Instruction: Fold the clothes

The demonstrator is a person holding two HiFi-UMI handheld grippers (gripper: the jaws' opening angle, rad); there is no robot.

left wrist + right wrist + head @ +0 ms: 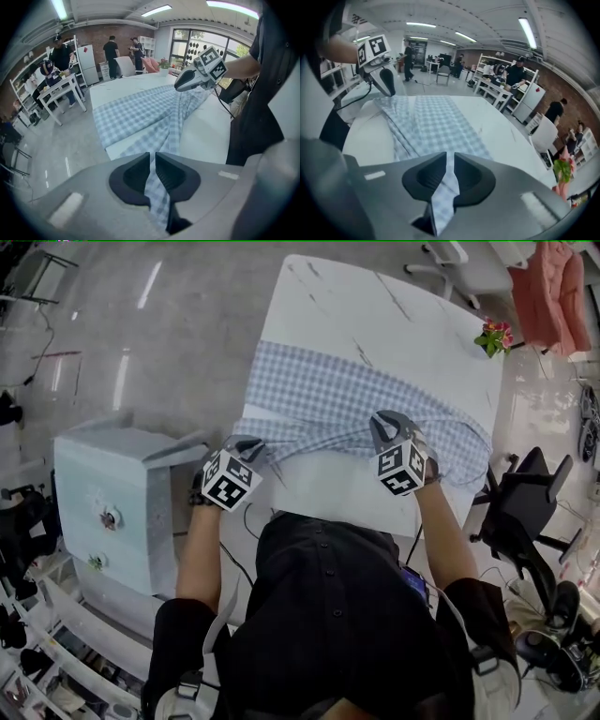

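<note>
My left tool and right tool each grip the checked garment at six o'clock on the white table.

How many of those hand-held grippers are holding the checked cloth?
2. The left gripper pinches the checked cloth at its near left edge; the right gripper, at its near right edge.

the person's torso hides part of the white table's near edge; the checked garment's type is unclear; far right, a pink cloth runs off-frame.
</note>
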